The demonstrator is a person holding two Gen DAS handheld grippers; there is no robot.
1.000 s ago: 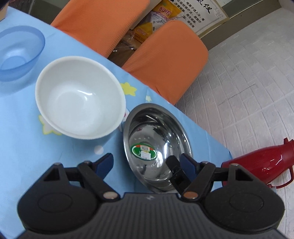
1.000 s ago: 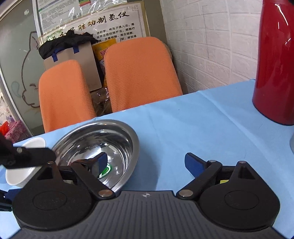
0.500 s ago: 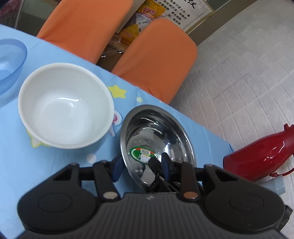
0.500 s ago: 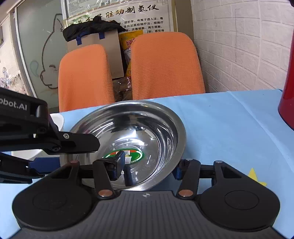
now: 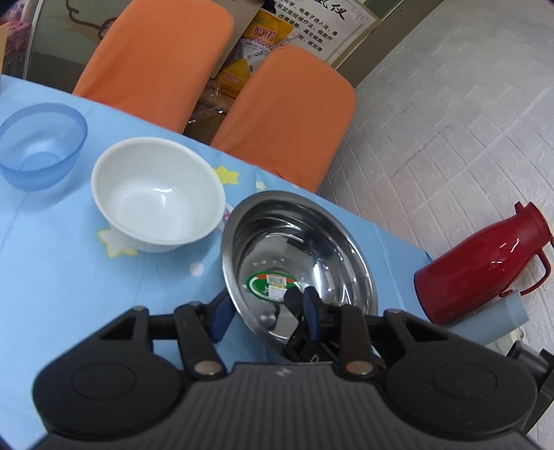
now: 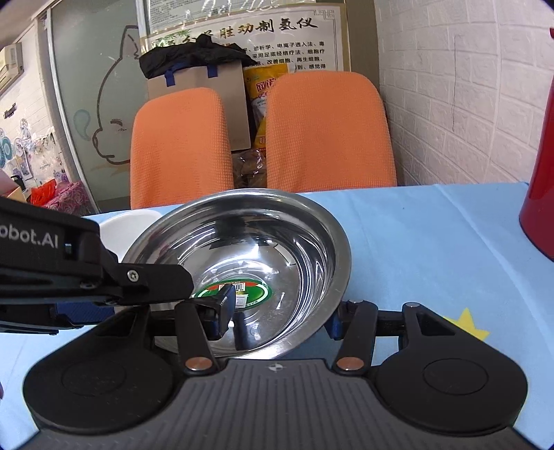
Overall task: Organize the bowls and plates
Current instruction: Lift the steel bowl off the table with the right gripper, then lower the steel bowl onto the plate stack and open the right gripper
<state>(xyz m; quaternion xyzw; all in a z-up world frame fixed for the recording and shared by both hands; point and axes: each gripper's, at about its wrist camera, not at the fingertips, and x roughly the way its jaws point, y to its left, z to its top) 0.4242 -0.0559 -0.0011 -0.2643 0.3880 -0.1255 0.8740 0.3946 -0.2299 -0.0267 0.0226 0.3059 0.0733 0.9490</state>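
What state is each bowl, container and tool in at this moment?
Steel bowl: upright, tilted, empty except a sticker, rim straddled by both tools.
White bowl: upright, empty, on the tablecloth.
Blue bowl: upright, empty, apart from the white bowl.
Red thermos: standing, lid on.
Left tool: shut on the steel bowl's rim.
Right tool: shut on the steel bowl's rim.

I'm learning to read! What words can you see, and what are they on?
"obot.AI": on the left claw's arm; its first letter is cut off.
Big Chinese characters: on the poster behind the chairs; the small print is too small to read.
Sticker in the steel bowl: too blurred.
Yellow bag: too blurred.
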